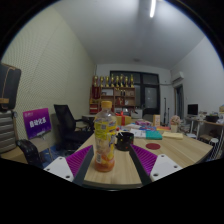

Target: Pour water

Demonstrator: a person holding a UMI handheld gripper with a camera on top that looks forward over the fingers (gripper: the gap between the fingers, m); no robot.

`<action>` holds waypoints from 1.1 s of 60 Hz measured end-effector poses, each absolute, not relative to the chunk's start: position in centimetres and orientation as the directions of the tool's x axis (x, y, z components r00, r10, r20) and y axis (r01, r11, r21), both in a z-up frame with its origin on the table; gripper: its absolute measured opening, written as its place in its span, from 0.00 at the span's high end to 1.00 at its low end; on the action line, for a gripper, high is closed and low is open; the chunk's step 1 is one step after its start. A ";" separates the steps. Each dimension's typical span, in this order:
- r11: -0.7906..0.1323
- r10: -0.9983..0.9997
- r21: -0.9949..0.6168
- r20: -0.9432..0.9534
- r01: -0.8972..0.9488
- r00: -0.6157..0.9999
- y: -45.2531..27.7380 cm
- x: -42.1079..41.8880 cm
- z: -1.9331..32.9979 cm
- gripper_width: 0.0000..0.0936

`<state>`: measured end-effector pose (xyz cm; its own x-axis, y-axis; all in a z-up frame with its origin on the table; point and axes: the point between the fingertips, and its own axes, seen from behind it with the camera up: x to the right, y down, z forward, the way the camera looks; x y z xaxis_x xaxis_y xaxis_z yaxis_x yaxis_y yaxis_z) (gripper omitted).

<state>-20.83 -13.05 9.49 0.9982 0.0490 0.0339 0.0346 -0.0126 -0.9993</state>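
Observation:
A clear plastic bottle (pixel 105 143) with a yellow cap, orange label and orange contents stands upright on the wooden table (pixel 178 150). It stands between my fingers, close to the left pad (pixel 80 160), with a clear gap to the right pad (pixel 150 160). My gripper (pixel 114 153) is open. A black cup (pixel 124 140) stands on the table just beyond the bottle, a little to its right.
A teal box (pixel 153 133) and small clutter lie farther back on the table. A black office chair (pixel 68 125) and a purple sign (pixel 38 122) are at the left. A shelf with bottles (pixel 115 90) stands at the far wall.

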 end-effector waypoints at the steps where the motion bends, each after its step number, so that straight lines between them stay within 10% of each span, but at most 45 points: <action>1: -0.015 0.047 -0.999 0.039 0.039 0.998 -12.6 -20.3 9.0 0.12; 19: -0.013 -0.004 -1.000 0.009 0.009 1.000 -4.5 -22.4 8.7 0.15; 23: -0.031 0.003 -0.999 -0.011 -0.011 1.000 -3.4 -22.9 8.5 0.46; 46: -0.037 0.113 -0.998 0.044 0.048 0.993 -1.4 -27.6 9.8 0.57; 57: -0.069 0.215 -0.901 -0.433 -0.429 0.875 2.6 -29.6 15.2 0.57; 66: -0.210 0.217 -0.429 -0.897 -0.879 0.386 5.7 -29.8 17.3 0.57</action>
